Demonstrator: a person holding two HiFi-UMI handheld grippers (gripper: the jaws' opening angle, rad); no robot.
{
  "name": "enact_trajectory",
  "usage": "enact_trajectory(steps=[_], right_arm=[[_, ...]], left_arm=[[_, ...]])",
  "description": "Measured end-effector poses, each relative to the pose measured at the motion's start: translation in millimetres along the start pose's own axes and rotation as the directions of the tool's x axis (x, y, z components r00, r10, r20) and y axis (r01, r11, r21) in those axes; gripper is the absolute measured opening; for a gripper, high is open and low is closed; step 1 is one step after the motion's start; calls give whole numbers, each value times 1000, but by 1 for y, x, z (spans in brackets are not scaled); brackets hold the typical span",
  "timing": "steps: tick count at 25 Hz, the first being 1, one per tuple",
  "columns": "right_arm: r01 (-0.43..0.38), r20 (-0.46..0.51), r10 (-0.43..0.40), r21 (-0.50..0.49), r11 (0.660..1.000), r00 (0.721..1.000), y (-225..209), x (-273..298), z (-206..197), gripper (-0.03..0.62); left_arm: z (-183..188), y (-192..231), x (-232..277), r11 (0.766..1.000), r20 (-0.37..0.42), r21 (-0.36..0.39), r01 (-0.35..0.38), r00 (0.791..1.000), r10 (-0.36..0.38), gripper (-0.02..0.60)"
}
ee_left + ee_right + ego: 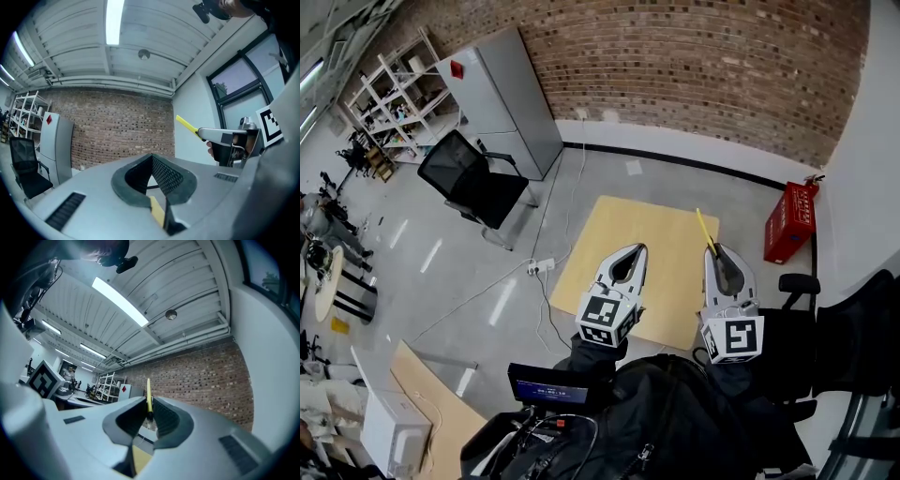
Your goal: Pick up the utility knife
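in the head view, white shelving [394,89] fills the upper left of the frame, with a grey cabinet [511,98] and a black chair [478,178] just right of it on the floor. a brick wall [703,66] runs across the top. at centre lies a pale wooden surface [670,277], and both tongs are held above it, well clear of the top.

the left tongs [641,248] sit left of centre; the left gripper view shows the left tongs [152,158] with jaws drawn together at the tips and nothing between them.

the right tongs [712,249] are just right of centre, closed on the utility knife [704,230], whose thin yellow body sticks out past the jaw tips toward the upper left. the right gripper view shows the knife [148,397] pinched upright between the pads. the left gripper view catches it [187,125] at centre right, slanting up.

a red box [789,223] stands on the floor at the right edge.
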State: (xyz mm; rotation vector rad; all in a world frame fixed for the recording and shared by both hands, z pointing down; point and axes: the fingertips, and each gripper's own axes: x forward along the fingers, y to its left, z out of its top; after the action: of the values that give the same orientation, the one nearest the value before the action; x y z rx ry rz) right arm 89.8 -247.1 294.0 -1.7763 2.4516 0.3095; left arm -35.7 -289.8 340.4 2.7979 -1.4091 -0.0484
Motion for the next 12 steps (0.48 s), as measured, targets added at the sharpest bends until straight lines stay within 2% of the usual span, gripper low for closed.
enact_trajectory(steps=[12], right_arm=[[4,-10,-4,6,1000,1000,-9,7,-6,49]], left_arm=[[-8,2,11,1000,-15,-4,-3,1000,3,0]])
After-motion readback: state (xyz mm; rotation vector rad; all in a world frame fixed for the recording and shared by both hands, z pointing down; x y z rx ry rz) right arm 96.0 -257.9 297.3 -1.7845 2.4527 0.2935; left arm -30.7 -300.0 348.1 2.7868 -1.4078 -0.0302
